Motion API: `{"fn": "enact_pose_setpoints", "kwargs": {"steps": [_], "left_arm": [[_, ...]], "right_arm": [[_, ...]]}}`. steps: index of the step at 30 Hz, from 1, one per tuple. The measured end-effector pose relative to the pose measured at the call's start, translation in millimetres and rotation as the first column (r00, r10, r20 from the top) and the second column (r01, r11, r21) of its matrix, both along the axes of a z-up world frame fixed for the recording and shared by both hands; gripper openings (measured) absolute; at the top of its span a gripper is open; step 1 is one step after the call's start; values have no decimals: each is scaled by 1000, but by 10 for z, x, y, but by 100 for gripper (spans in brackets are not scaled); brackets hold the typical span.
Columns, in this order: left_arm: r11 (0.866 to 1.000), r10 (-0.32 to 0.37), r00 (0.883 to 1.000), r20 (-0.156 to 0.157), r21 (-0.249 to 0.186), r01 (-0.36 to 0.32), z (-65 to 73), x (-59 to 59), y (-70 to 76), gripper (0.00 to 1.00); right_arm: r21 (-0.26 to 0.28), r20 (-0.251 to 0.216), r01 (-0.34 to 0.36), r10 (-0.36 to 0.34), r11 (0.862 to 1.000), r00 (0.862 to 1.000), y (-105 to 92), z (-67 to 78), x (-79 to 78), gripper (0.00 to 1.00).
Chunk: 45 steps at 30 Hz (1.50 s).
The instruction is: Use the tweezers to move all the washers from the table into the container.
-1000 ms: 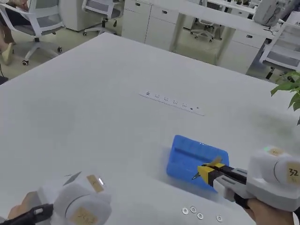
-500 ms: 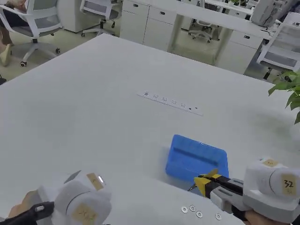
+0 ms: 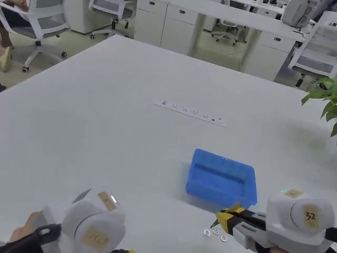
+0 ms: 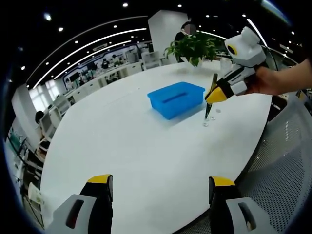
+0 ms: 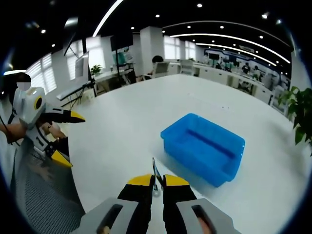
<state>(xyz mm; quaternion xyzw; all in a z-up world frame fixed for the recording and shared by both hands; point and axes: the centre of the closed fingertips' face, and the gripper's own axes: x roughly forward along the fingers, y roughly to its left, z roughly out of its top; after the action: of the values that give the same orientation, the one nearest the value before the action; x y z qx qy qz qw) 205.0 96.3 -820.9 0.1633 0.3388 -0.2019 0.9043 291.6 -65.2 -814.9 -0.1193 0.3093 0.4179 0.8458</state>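
"32" on right gripper point(image 3: 227, 217) sticker point(image 3: 309, 216)

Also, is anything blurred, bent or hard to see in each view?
Head view: even light, faint shadows; the washers are tiny and a little soft. Left gripper view: fisheye bends the table edge into a curve. Right gripper view: same bending; container clear, tweezers thin and hard to make out.

The counter point(image 3: 105, 132) is white, smooth and matt, with a faint sheen under the ceiling lights. The container point(image 3: 221, 176) is blue plastic, smooth and slightly glossy. The washers point(image 3: 216, 231) read as bright, shiny metal. The tweezers point(image 5: 155, 171) are thin and dark; their finish cannot be judged. The right claw point(image 5: 155, 181) and left claw point(image 4: 161, 180) have smooth white plastic shells and 2 matt, yellow-tipped black fingers each.
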Motion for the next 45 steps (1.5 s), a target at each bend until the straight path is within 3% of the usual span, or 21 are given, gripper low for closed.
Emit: {"fn": "enact_pose_setpoints", "kwargs": {"steps": [15,24,39,45], "left_arm": [[1000,-6,1000,-7,2,6,-11,-7,-8,82],[1000,-7,1000,-13,5,7,-21,-12,-7,81],[1000,-6,1000,-16,4,7,-26,-17,-6,81],[1000,-5,1000,-14,5,5,-25,-13,-4,81]], "right_arm": [[-17,-24,3,-4,1000,1000,0,-123,5,3],[-8,-26,16,-16,1000,1000,6,-124,27,3],[-46,-24,-7,6,999,1000,14,-122,45,2],[-35,-16,-15,15,999,1000,15,-45,59,2]]}}
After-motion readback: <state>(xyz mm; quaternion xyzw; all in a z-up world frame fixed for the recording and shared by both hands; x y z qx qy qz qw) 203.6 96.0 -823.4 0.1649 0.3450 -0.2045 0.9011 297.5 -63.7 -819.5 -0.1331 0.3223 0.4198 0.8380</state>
